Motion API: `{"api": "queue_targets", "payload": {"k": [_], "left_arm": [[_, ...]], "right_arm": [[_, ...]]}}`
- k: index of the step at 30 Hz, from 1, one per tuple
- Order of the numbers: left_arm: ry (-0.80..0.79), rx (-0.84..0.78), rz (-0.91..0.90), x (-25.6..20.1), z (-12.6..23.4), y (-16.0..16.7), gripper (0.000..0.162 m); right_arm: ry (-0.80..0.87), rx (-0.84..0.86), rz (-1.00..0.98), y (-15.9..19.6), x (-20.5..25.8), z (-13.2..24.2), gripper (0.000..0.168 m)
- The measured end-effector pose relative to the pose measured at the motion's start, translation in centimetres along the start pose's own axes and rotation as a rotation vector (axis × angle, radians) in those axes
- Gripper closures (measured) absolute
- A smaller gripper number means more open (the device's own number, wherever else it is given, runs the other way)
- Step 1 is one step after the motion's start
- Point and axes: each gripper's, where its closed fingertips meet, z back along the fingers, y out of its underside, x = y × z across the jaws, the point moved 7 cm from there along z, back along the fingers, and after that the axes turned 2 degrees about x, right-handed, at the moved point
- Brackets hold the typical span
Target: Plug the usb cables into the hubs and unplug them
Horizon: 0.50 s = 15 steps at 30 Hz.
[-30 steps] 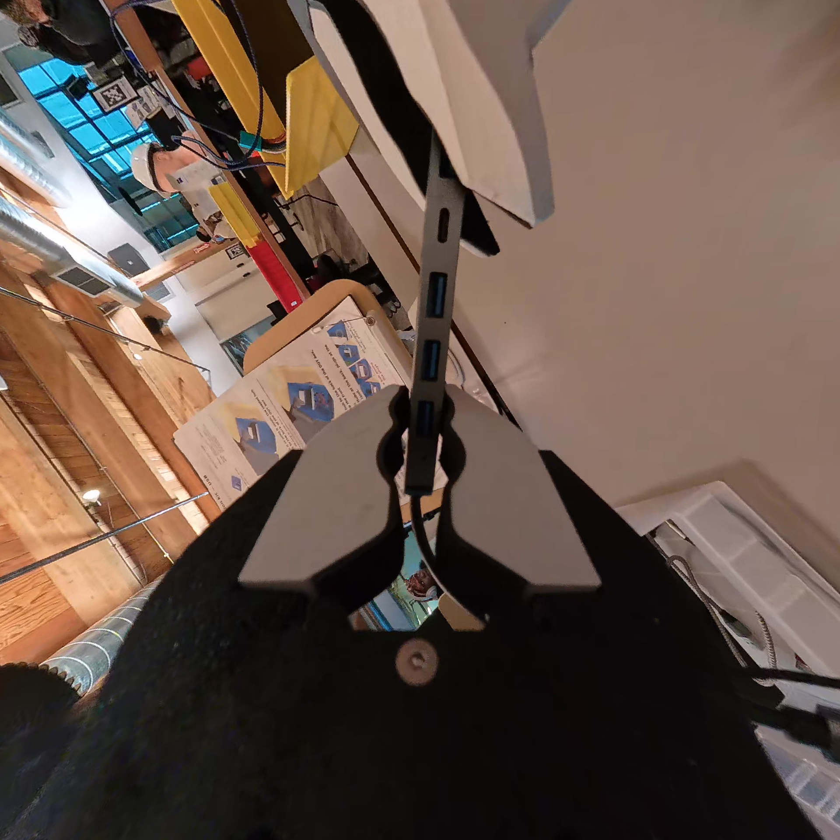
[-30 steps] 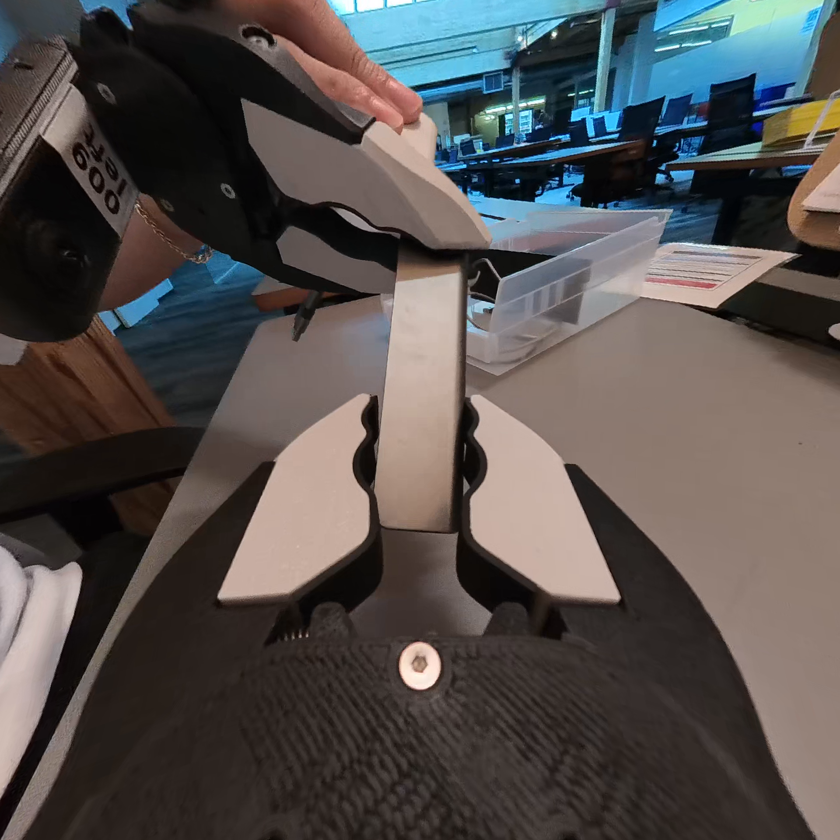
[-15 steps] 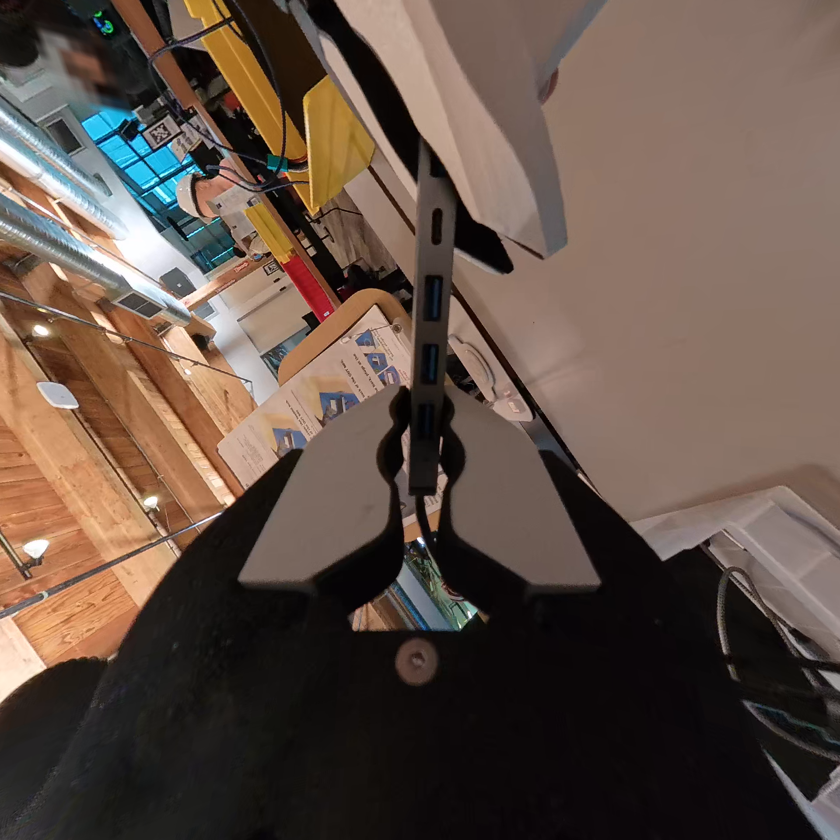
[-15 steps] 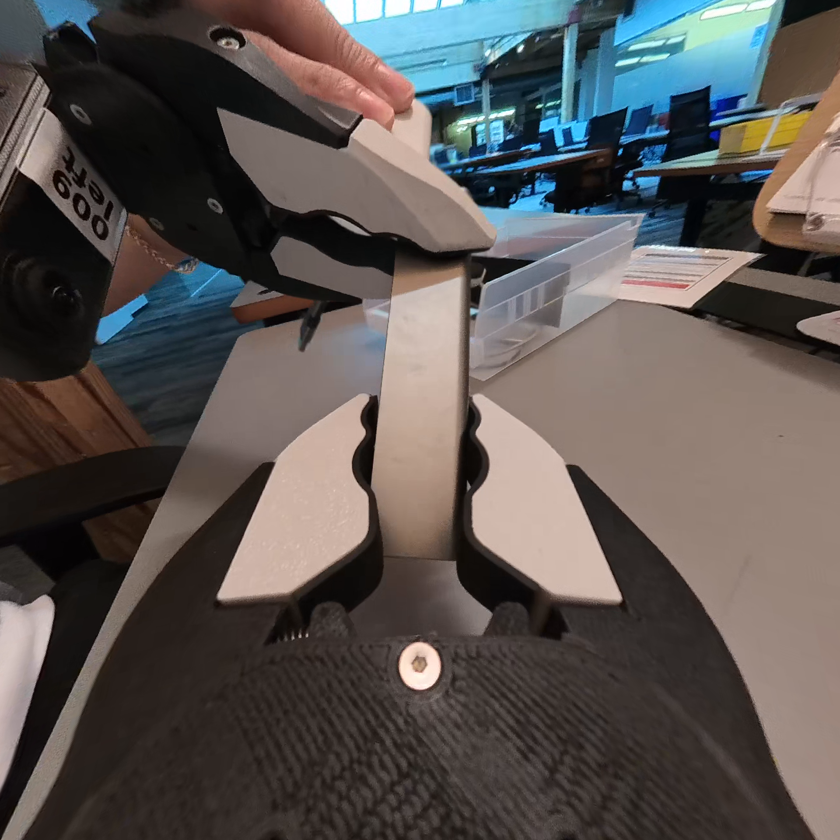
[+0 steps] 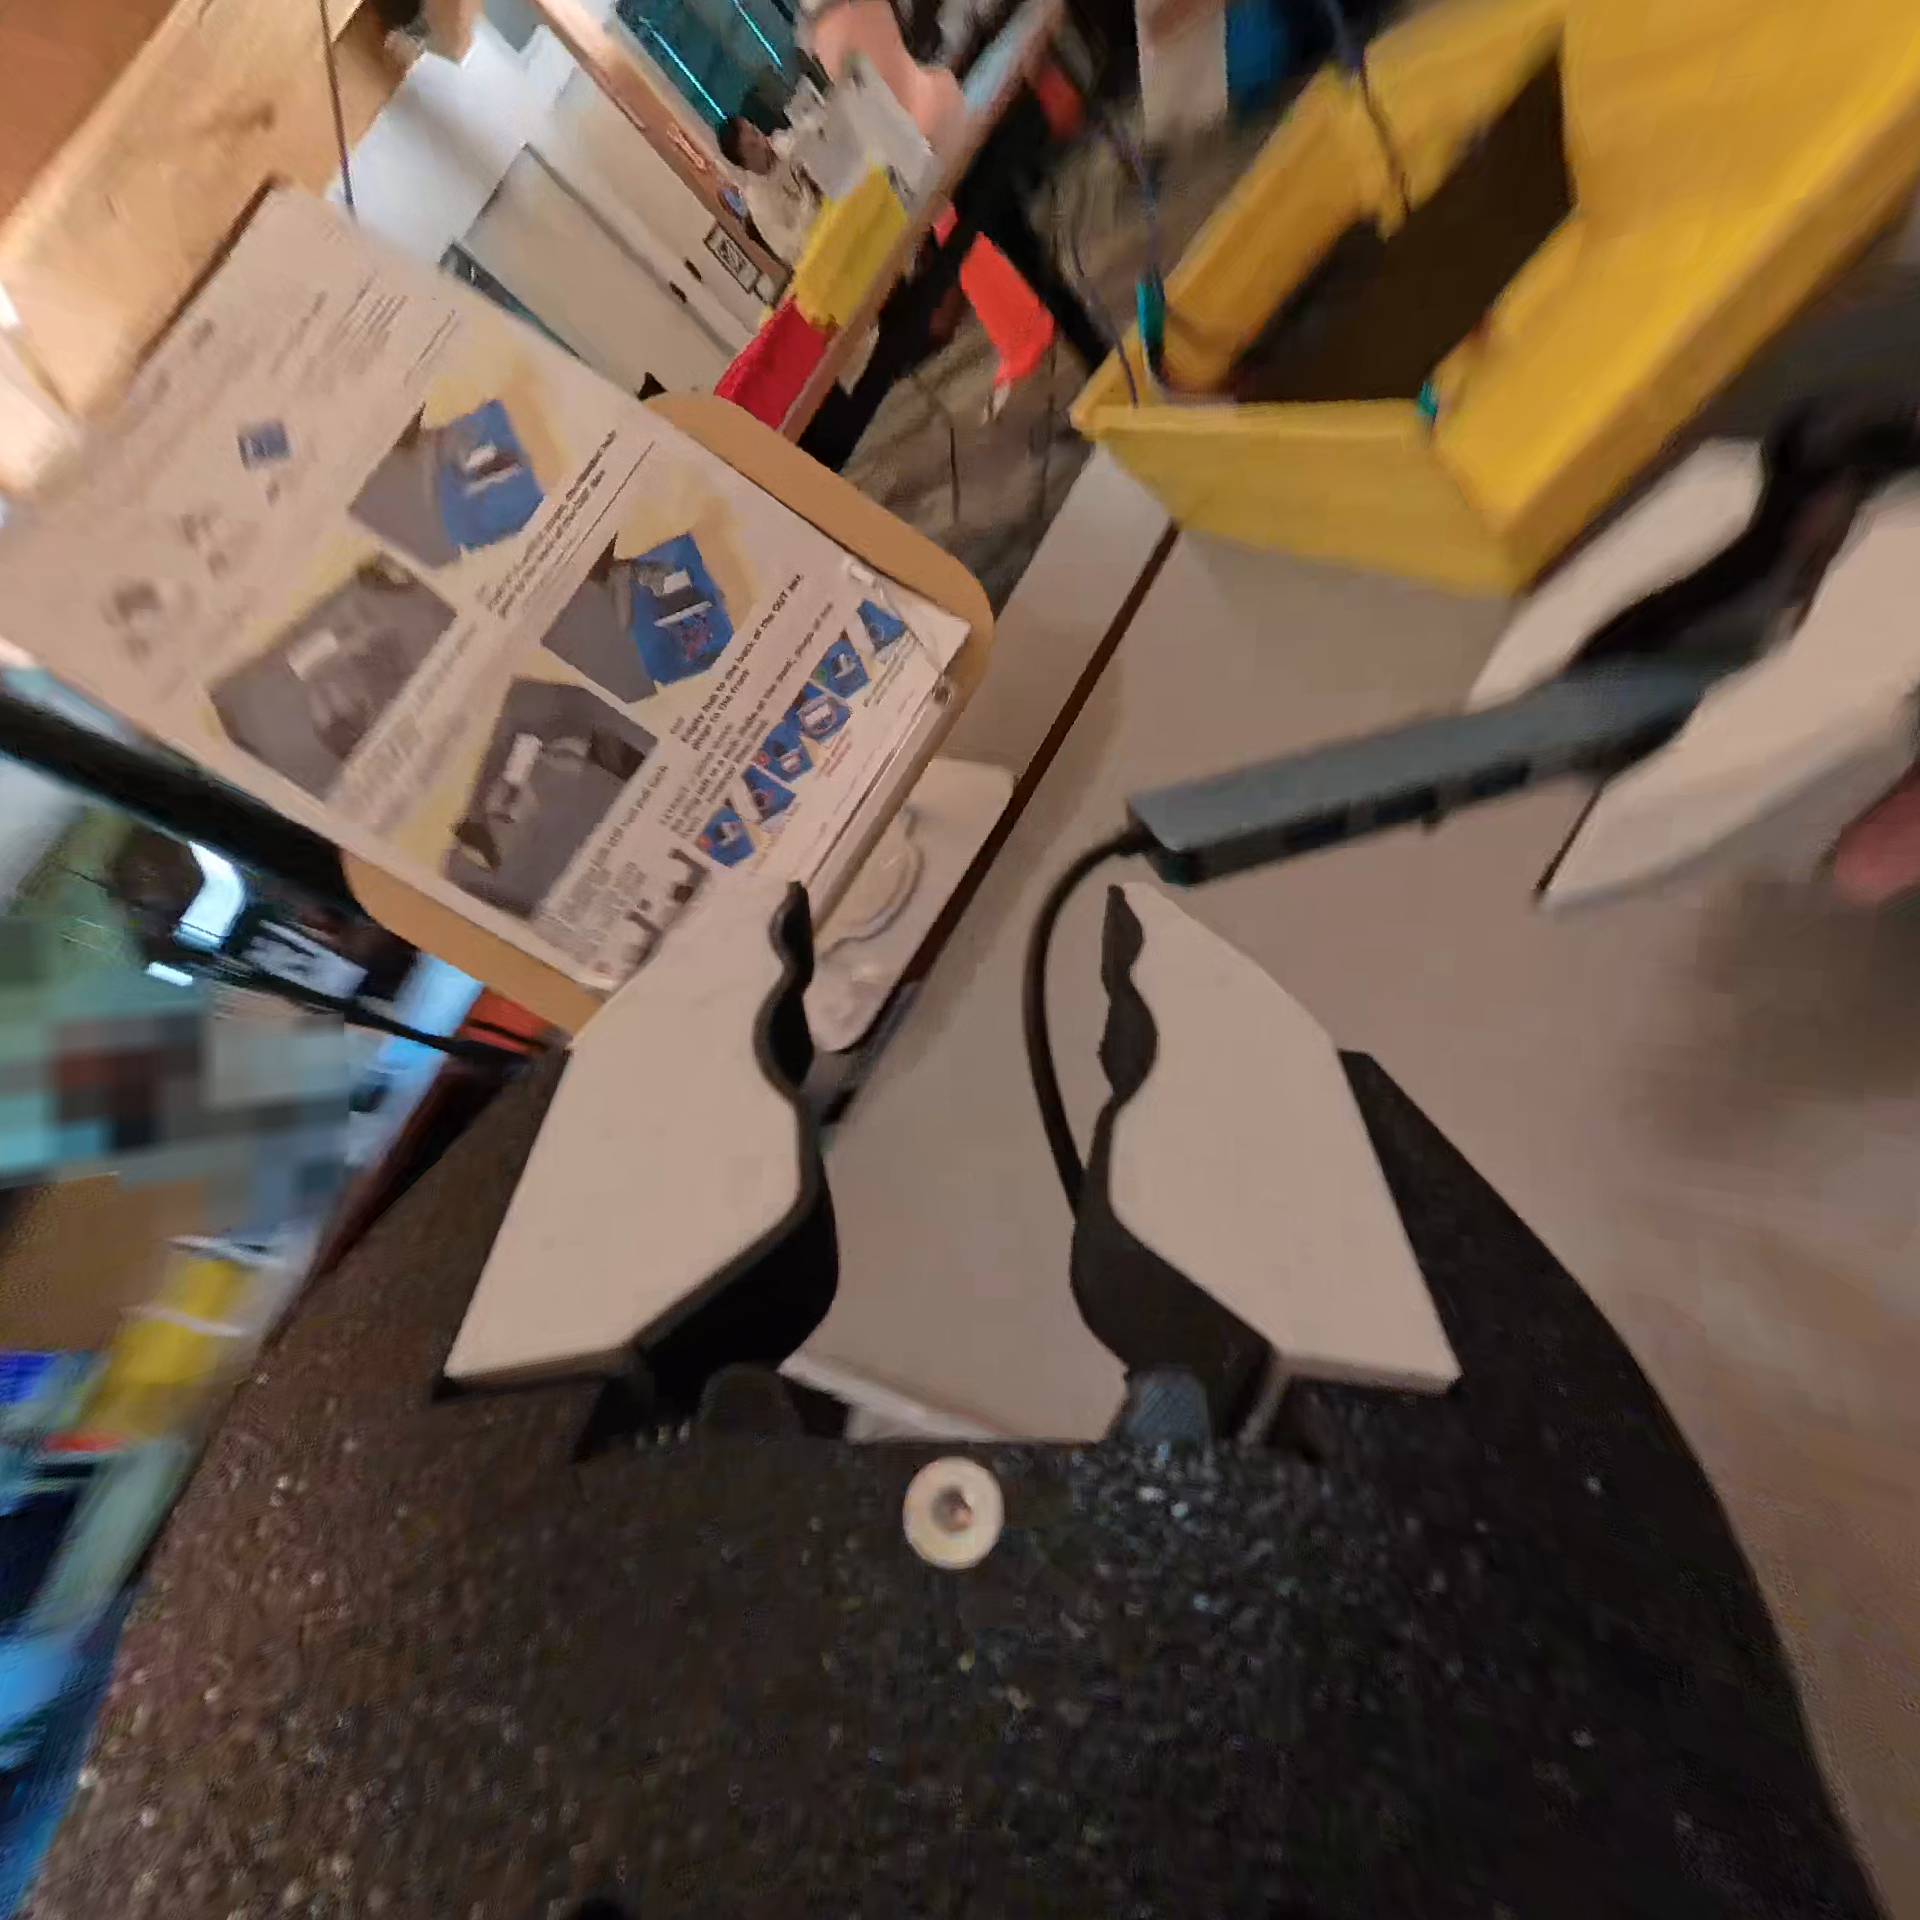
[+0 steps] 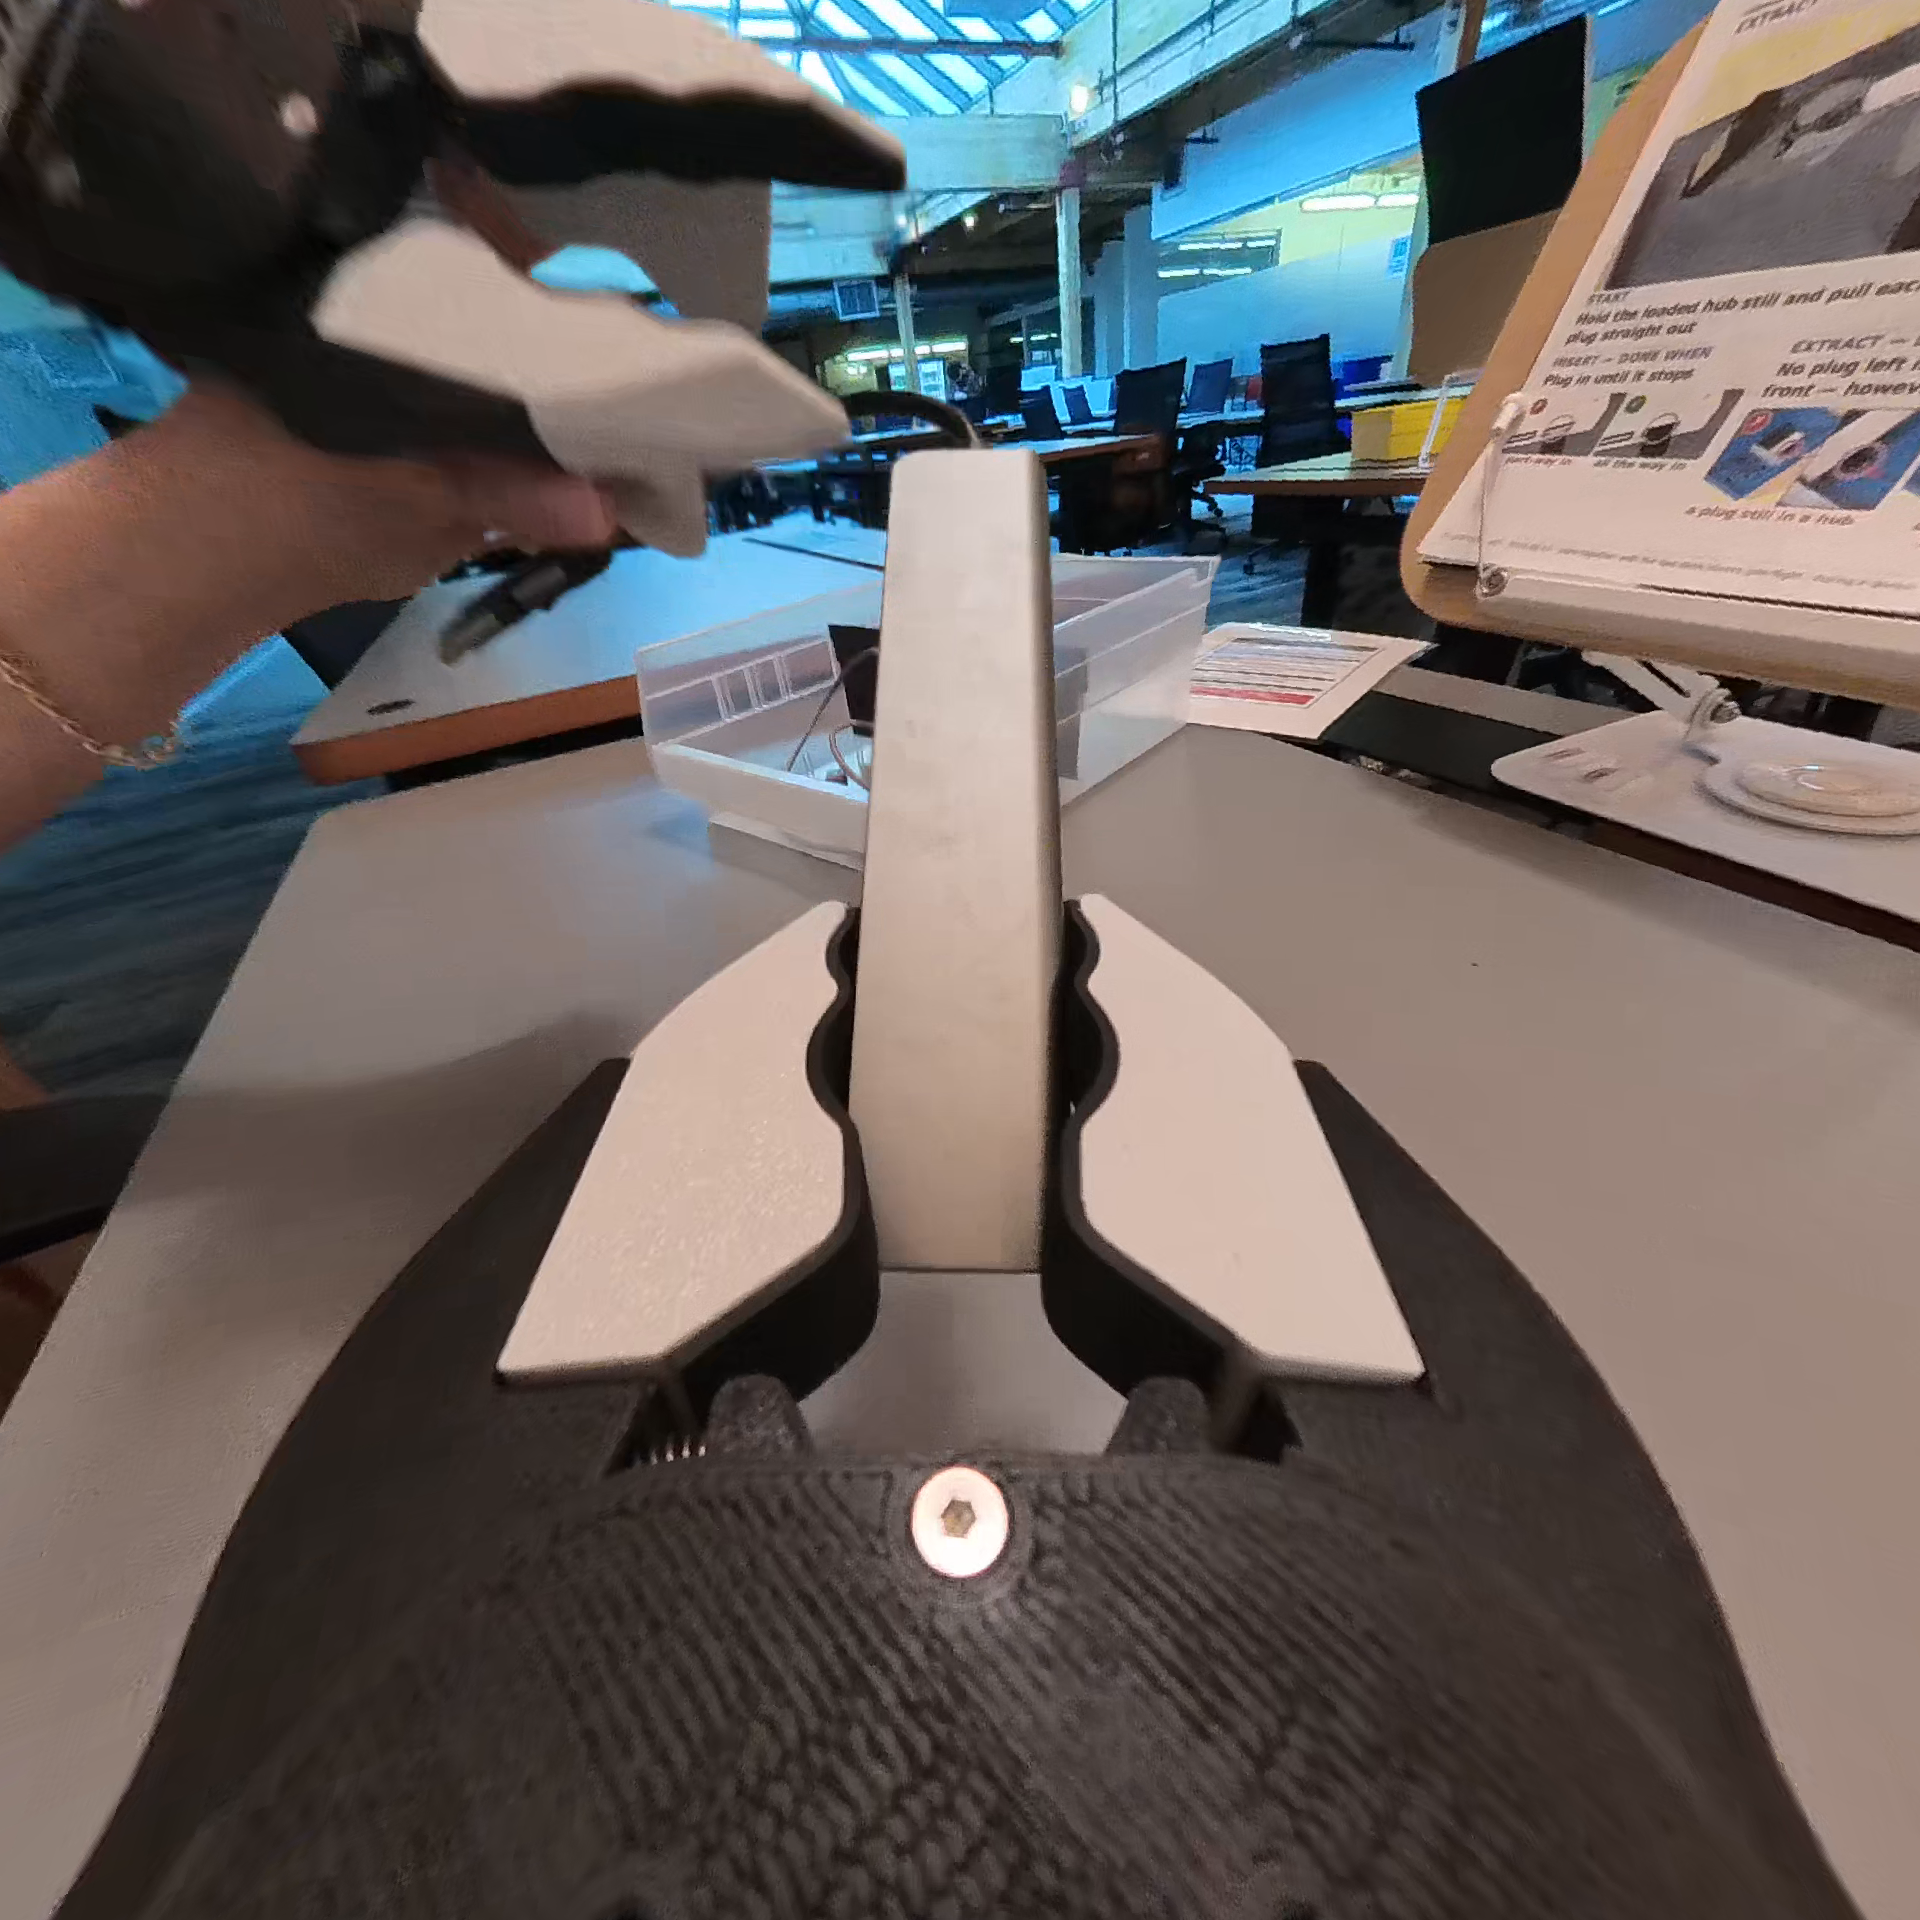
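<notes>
The slim grey brushed-metal hub [image 6: 961, 883] looks matt, with faint scuffs. The right gripper [image 6: 961, 1039] has smooth pale plastic fingers [image 6: 707, 1174] on a coarse, woven-looking black plastic body. The smooth pale grey bench [image 6: 1507, 1091] has a dull sheen. The clear glossy plastic tray [image 6: 748, 707] is see-through. The printed paper sheet [image 5: 499, 623] sits on a brown board.

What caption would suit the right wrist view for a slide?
Right gripper shut on the grey hub above the table, while the left gripper hovers open nearby.
</notes>
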Motion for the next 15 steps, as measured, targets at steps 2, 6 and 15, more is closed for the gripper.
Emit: {"api": "queue_targets", "payload": {"k": [2, 6, 15], "left_arm": [[0.045, -0.123, 0.276, 1.7, 1.4, -0.1, 0.102], [0.121, -0.456, 0.743, 7.0, 5.6, 0.3, 0.103], [0.026, 0.577, 0.272, 10.6, 3.6, 17.1, 0.084]], "right_arm": [[0.029, 0.004, 0.015, 0.2, 0.0, -0.1, 0.132], [0.082, -0.032, -0.034, 0.3, -1.2, 0.4, 0.132], [0.14, -0.126, -0.076, 0.4, -3.4, 2.1, 0.132]]}}
